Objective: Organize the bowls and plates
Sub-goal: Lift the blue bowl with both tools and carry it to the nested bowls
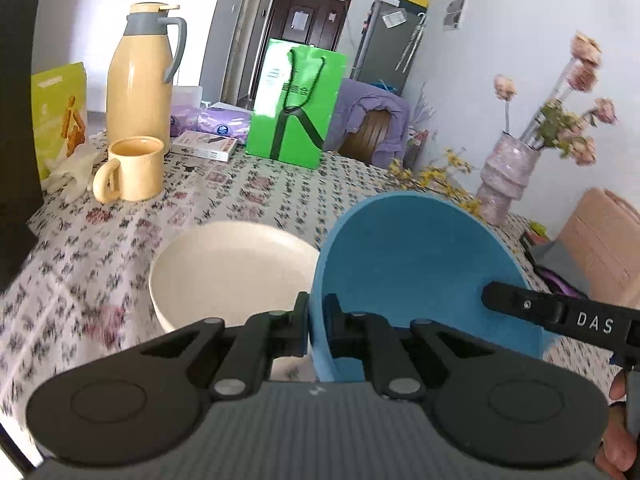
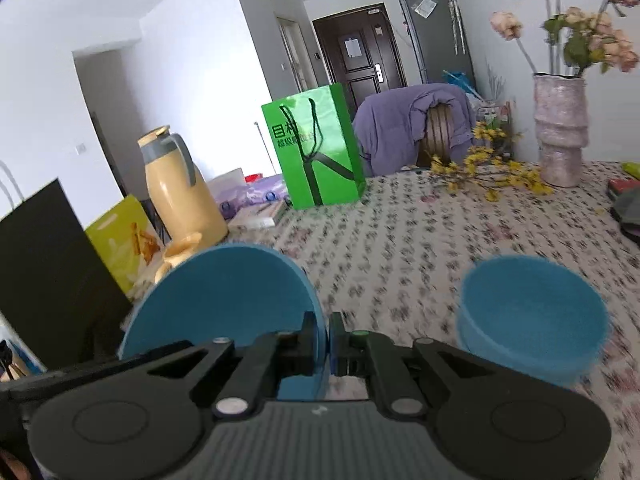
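My left gripper is shut on the rim of a large blue bowl, held tilted above the floral tablecloth. A cream bowl sits on the cloth just left of it. The right gripper's finger reaches to the blue bowl's right side. In the right wrist view my right gripper is shut on the edge of a blue plate or bowl held on edge. A small blue bowl stands on the table to the right.
A yellow mug, yellow thermos, snack bag, green gift bag and small box stand at the back. A pink vase with flowers and yellow sprigs are back right. A black bag stands left.
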`<state>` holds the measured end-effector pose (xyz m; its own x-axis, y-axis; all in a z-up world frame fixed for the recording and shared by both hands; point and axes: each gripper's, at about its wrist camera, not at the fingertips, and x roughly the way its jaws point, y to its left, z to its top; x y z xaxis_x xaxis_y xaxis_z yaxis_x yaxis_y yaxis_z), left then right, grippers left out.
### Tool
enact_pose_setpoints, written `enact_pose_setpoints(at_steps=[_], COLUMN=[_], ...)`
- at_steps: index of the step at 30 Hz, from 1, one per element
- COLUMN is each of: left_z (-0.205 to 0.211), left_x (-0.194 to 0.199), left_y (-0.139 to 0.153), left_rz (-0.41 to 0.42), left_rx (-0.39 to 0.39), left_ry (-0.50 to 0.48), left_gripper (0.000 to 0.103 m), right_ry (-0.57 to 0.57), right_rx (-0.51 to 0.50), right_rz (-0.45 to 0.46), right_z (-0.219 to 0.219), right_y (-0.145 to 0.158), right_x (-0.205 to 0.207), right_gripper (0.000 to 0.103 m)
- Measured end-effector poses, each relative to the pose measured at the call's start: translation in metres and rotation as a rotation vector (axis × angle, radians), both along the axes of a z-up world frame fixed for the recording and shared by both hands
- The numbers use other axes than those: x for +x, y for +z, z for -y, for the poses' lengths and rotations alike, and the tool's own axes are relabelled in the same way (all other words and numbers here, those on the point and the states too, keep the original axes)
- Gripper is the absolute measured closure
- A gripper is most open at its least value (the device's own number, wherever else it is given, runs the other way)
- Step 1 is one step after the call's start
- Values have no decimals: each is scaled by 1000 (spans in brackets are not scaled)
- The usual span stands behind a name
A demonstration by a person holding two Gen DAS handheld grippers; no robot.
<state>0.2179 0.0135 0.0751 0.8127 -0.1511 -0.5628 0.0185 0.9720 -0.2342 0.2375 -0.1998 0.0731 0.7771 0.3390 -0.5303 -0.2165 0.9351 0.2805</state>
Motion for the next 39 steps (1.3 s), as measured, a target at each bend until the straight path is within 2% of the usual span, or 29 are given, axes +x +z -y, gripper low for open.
enact_pose_setpoints(at_steps=[4, 9, 19, 27, 31, 39], left_z=[25, 63, 124, 144, 151, 167], left_x=[-28, -44, -48, -35, -23, 28], left_y=[-14, -25, -29, -26, -15, 15], left_rz=[-18, -30, -24, -21, -4, 20], left_rx=[-15, 2, 41, 48, 39, -9], left_ry=[-49, -127, -244, -279, -290, -303], left_gripper=[95, 95, 95, 95, 95, 95], right_ry=[-40, -113, -235, -271, -281, -290], right_rx=[9, 3, 15, 34, 40, 26], right_rz=[-11, -9, -11, 0, 24, 49], right_z=[32, 68, 124, 144, 152, 171], right_y=[-13, -24, -36, -31, -20, 9], right_x=[-40, -75, -102, -95, -86, -39], right_gripper=[97, 97, 97, 97, 97, 97])
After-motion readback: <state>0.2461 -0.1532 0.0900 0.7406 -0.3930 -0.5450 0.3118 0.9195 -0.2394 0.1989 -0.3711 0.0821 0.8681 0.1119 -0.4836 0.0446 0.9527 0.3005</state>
